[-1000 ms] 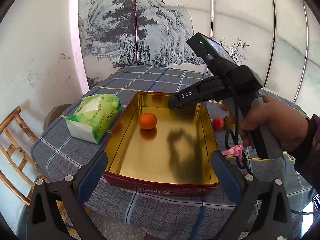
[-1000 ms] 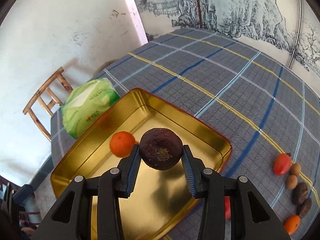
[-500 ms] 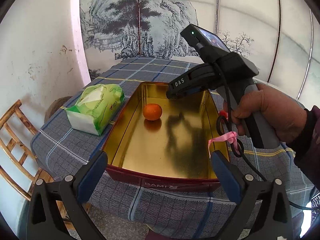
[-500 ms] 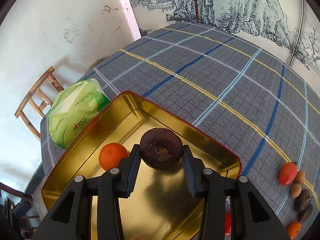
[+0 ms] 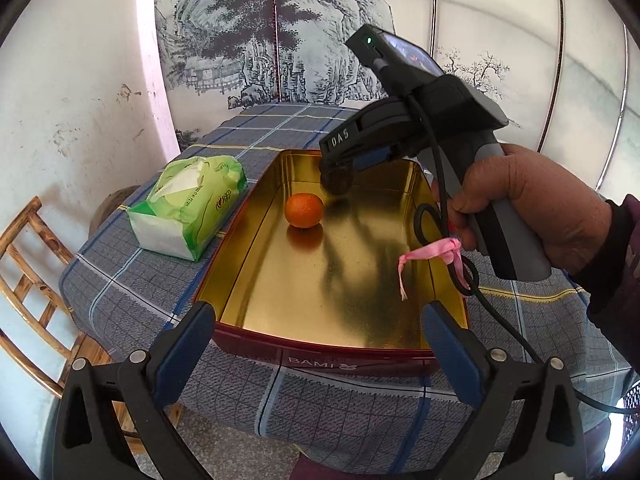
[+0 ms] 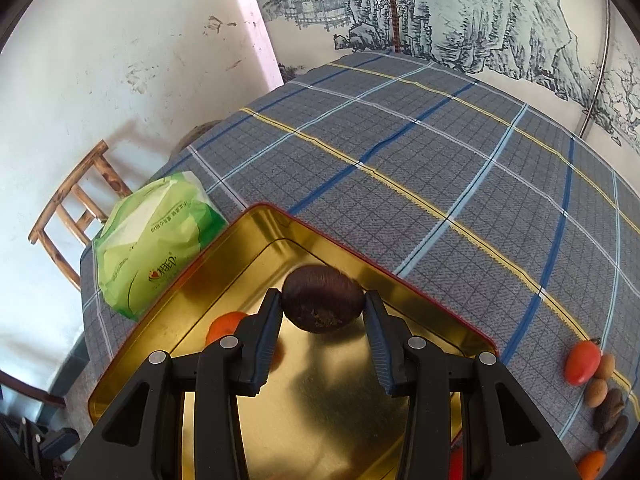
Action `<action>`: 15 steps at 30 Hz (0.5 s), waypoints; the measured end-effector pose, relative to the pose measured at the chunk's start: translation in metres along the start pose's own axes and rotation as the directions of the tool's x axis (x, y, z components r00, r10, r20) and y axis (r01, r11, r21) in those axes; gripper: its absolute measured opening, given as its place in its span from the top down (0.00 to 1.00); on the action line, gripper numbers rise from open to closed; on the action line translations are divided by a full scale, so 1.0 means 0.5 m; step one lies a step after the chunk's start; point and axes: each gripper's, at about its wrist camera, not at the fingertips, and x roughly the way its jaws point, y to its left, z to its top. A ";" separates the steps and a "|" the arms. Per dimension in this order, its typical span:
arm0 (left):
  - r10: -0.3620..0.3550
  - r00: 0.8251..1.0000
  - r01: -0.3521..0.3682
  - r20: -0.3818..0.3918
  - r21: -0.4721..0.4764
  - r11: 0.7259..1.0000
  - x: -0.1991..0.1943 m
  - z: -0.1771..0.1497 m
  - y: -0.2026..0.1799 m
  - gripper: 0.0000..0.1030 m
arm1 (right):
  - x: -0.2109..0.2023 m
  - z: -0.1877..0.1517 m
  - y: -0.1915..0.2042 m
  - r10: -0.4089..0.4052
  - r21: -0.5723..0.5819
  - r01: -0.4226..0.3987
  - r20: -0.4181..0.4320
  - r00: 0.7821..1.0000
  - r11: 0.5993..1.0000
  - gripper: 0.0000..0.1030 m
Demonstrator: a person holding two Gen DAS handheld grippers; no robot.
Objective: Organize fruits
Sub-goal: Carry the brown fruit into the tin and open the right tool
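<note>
The dark brown-purple round fruit (image 6: 323,303) sits clamped between the blue-padded fingers of the right gripper (image 6: 322,312), held over the far end of the gold-lined rectangular metal tin (image 5: 448,280) with the red outer wall; whether it touches the tin floor cannot be told. In the left wrist view the same fruit (image 5: 337,179) shows at 12 o'clock of the tin, under the right gripper (image 5: 338,166). A small round orange tangerine (image 5: 304,210) rests on the tin floor (its reflection shows below it), just at 7 o'clock from the held fruit. The left gripper (image 5: 316,330) hangs at the tin's near edge, fingers spread wide and holding nothing. A green and white plastic tissue pack (image 5: 191,204) lies at 9 o'clock of the tin, just beside its wall, on the grey-blue checked tablecloth (image 6: 420,152). At 3 o'clock in the right wrist view, well apart from the tin, a red oval tomato-like fruit (image 6: 582,362) lies touching small brown nut-like fruits (image 6: 600,380).
</note>
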 end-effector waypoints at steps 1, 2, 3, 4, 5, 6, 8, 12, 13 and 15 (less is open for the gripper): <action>-0.001 1.000 0.001 -0.003 -0.001 1.000 0.002 0.000 0.000 0.01 | -0.002 0.002 0.000 0.005 0.002 -0.005 0.006 1.000 1.000 0.58; -0.002 1.000 0.002 -0.006 -0.002 1.000 0.003 0.000 0.000 0.01 | -0.005 0.004 0.000 0.010 0.004 -0.010 0.013 1.000 1.000 0.58; -0.002 1.000 0.002 -0.009 -0.003 1.000 0.004 0.000 -0.001 0.01 | -0.008 0.005 0.001 0.016 0.006 -0.017 0.019 1.000 1.000 0.58; -0.001 1.000 0.001 -0.011 -0.003 1.000 0.006 0.000 0.000 0.01 | -0.011 0.007 0.002 0.022 0.008 -0.023 0.026 0.999 1.000 0.58; 0.000 1.000 0.000 -0.012 -0.003 1.000 0.006 0.000 0.000 0.01 | -0.013 0.007 0.002 0.026 0.007 -0.026 0.030 0.999 1.000 0.58; 0.000 1.000 0.000 -0.012 -0.002 1.000 0.006 -0.001 0.000 0.01 | -0.017 0.008 0.003 0.028 0.006 -0.028 0.036 0.999 1.000 0.57; 0.003 1.000 -0.003 -0.013 -0.002 1.000 0.007 0.000 0.000 0.01 | -0.028 0.006 0.004 0.037 0.006 -0.037 0.045 0.998 0.999 0.54; 0.002 1.000 -0.002 0.001 -0.011 1.000 0.000 0.002 0.008 0.01 | -0.080 -0.018 -0.014 0.049 0.018 -0.051 0.102 0.994 0.999 0.46; 0.000 1.000 0.000 0.003 -0.015 1.000 -0.001 0.002 0.011 0.01 | -0.100 -0.031 -0.026 0.038 0.023 -0.041 0.121 0.992 0.999 0.45; -0.008 1.000 0.008 0.006 -0.022 1.000 -0.002 0.003 0.014 0.01 | -0.140 -0.062 -0.060 0.032 0.043 -0.039 0.156 0.987 0.998 0.44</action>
